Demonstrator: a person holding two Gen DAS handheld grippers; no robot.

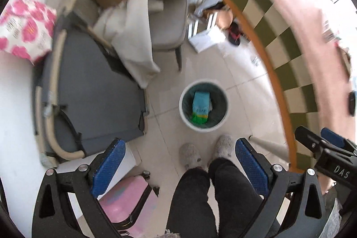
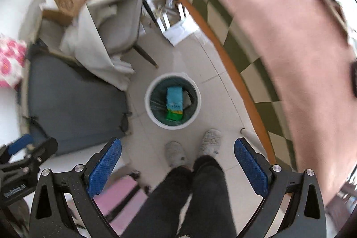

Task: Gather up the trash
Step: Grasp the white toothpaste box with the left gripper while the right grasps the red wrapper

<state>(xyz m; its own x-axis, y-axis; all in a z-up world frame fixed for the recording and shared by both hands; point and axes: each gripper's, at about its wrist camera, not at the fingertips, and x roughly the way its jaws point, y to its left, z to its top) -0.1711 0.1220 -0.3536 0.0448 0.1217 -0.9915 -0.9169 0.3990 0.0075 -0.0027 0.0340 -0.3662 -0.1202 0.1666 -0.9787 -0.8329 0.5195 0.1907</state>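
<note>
Item: white waste bin (image 1: 203,104), dark-lined, standing on the pale tiled floor (image 1: 241,86) just ahead of the person's grey slippers (image 1: 189,154); placed, by judgement, within easy drop reach of the pink tabletop (image 2: 279,21)
Contents: blue-and-green carton (image 1: 200,106), the trash, lying inside the bin, leaning lengthwise against the liner
Left hand-held gripper (image 1: 177,167): blue pads spread wide, nothing between them, held high over the bin
Right hand-held gripper (image 2: 177,165): likewise spread and empty
Surroundings: tabletop edged in orange with green check cloth; grey folding bed (image 1: 93,86); chair (image 1: 165,21) heaped with cloth and cardboard; papers strewn beneath the tabletop; views blurred
</note>
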